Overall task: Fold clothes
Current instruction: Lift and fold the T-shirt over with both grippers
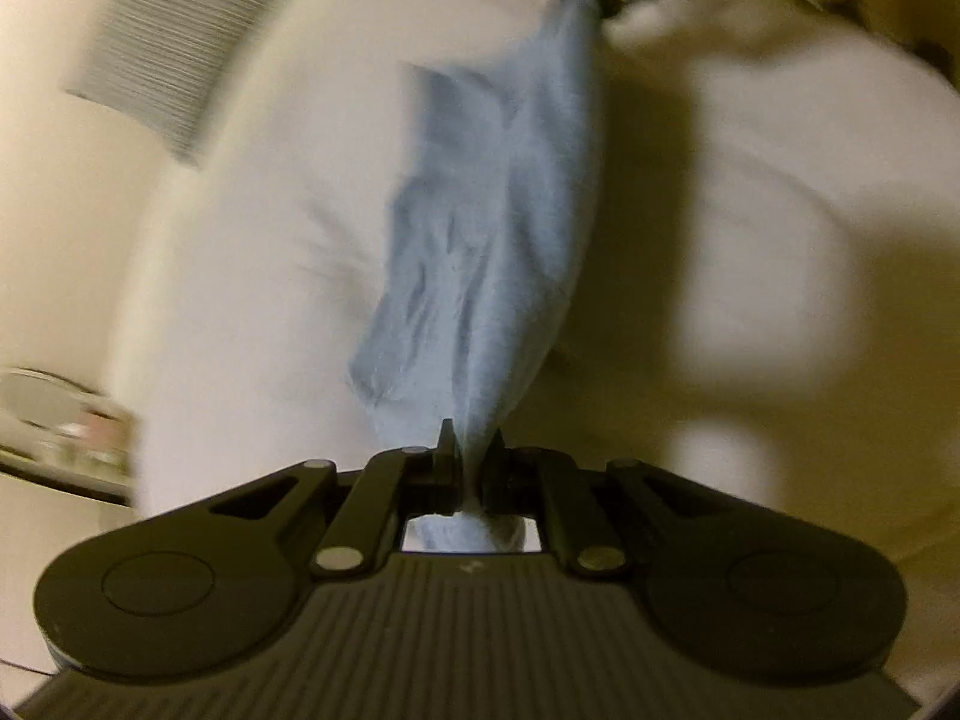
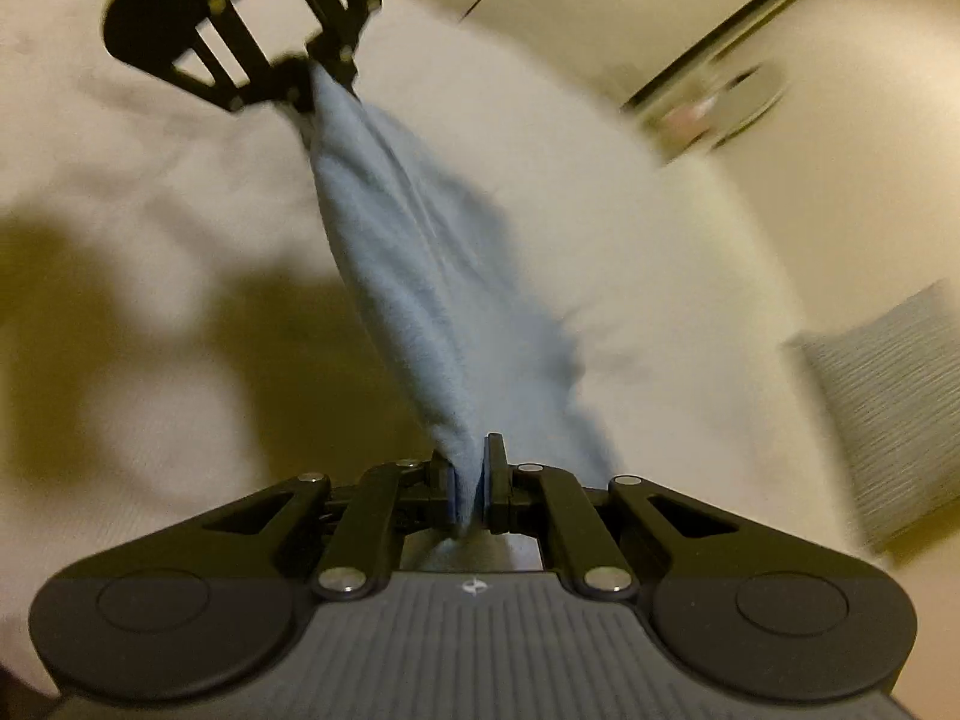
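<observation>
Pale blue fleecy cloth [image 1: 480,252], soft and creased, hangs stretched between your two tools, clear of the surface along most of its length as far as the blur lets you judge. Left gripper [image 1: 471,450]: jaws closed on one bunched end of the cloth, a tuft of it showing behind them in the gap of the frame. Right gripper [image 2: 471,468]: jaws likewise closed on the opposite end, blue fabric pinched between the blue-edged pads. Each wrist view shows the other tool at the far end of the span, clamped on the cloth.

Progress, as a judgement: early. You have the garment lifted and held by two points, gathered into a rope-like drape, not spread flat. No fold is visible yet. Still to do, by the look of it: lay it out flat on the bedding, square the edges, then make the folds.

Beneath the cloth lies a white, softly rumpled bed sheet [image 1: 252,300], with strong shadows of the tools thrown across it. Further off on the bed, a grey ribbed rectangular cushion [image 2: 888,420] rests near the edge; the left view shows it as well.

Beyond the bed: cream walls, and a low shelf [image 2: 720,69] carrying a round silvery object [image 2: 744,96], too smeared to identify. Both views are motion-blurred, so fine detail is unreliable.
</observation>
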A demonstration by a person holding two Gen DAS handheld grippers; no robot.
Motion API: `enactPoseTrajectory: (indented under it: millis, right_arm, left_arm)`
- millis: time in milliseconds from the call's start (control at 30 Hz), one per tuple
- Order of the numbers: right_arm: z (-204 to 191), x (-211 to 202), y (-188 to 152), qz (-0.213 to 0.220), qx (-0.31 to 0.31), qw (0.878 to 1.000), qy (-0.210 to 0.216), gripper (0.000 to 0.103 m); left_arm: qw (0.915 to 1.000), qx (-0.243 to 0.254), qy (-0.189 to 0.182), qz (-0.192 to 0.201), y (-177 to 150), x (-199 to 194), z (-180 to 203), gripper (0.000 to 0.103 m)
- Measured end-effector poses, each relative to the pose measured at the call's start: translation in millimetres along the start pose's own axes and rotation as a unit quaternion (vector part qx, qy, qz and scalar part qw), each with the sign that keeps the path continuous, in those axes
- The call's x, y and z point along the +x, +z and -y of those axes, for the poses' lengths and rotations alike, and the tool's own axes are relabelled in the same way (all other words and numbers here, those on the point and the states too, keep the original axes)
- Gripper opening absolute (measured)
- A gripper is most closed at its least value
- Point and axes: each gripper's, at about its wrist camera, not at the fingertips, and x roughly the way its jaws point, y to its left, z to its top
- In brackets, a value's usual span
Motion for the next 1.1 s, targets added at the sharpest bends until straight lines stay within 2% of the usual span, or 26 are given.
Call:
enactPoseTrajectory:
  millis: [33,100,167,200,233,333,433,467,533,600,767,833,933,967,1000,1067,1100]
  right_arm:
    - [-11,12,-8,-0.01,-0.002,1.0,0.012,0.002]
    - [-28,26,-19,-0.023,-0.004,0.999,0.026,0.003]
    - [-40,29,-27,-0.028,-0.003,0.999,0.027,0.018]
    - [-43,26,-32,-0.028,-0.001,0.999,0.024,0.03]
    - [-44,23,-36,-0.03,0.002,0.999,0.021,0.033]
    - [-43,20,-47,-0.042,0.002,0.999,0.012,0.033]
    - [-47,17,-52,-0.049,-0.005,0.999,0.008,0.029]
    - [-52,14,-55,-0.05,-0.004,0.999,0.009,0.026]
    - [-56,11,-61,-0.052,-0.002,0.999,0.014,0.01]
    - [-56,13,-63,-0.054,0.002,0.998,0.018,0.008]
    - [-61,12,-74,-0.071,0.003,0.997,0.023,0.006]
    - [-62,10,-81,-0.085,0.003,0.996,0.015,0.0]
    - [-58,4,-89,-0.101,0.013,0.995,-0.001,0.0]
    - [-58,-1,-90,-0.097,0.014,0.995,-0.004,0.0]
    - [-58,-7,-92,-0.093,0.016,0.996,-0.008,0.003]
    - [-61,-18,-91,-0.078,0.013,0.997,-0.015,0.017]
    - [-63,-21,-88,-0.07,0.011,0.997,-0.018,0.03]
  left_arm:
    - [0.9999,0.001,-0.014,-0.006,-2,7,14,0.007]
    - [0.9999,0.007,0.0,-0.009,-7,10,34,0.011]
    - [0.9998,0.006,0.015,-0.01,-12,10,46,0.016]
    - [0.9997,0.002,0.022,-0.01,-16,9,49,0.016]
    - [0.9997,0.001,0.022,-0.011,-18,7,50,0.016]
    - [0.9997,0.011,0.015,-0.012,-23,7,47,0.015]
    - [0.9999,0.007,0.006,-0.012,-27,8,45,0.009]
    - [0.9999,-0.006,0.001,-0.012,-27,10,42,0.007]
    - [0.9993,-0.033,-0.008,-0.013,-26,12,38,0.006]
    - [0.9958,-0.088,-0.023,-0.015,-28,12,32,0.006]
    - [0.9972,-0.072,-0.007,-0.02,-28,12,43,0.006]
    - [0.9976,-0.066,0.0,-0.021,-28,10,44,0.007]
    - [0.9972,-0.072,-0.006,-0.022,-34,0,42,0.015]
    - [0.9974,-0.069,0.001,-0.021,-37,-4,44,0.021]
    - [0.9976,-0.066,0.009,-0.02,-40,-9,46,0.028]
    - [0.998,-0.055,0.03,-0.008,-42,-17,52,0.036]
    - [0.9981,-0.047,0.04,0.0,-41,-21,56,0.036]
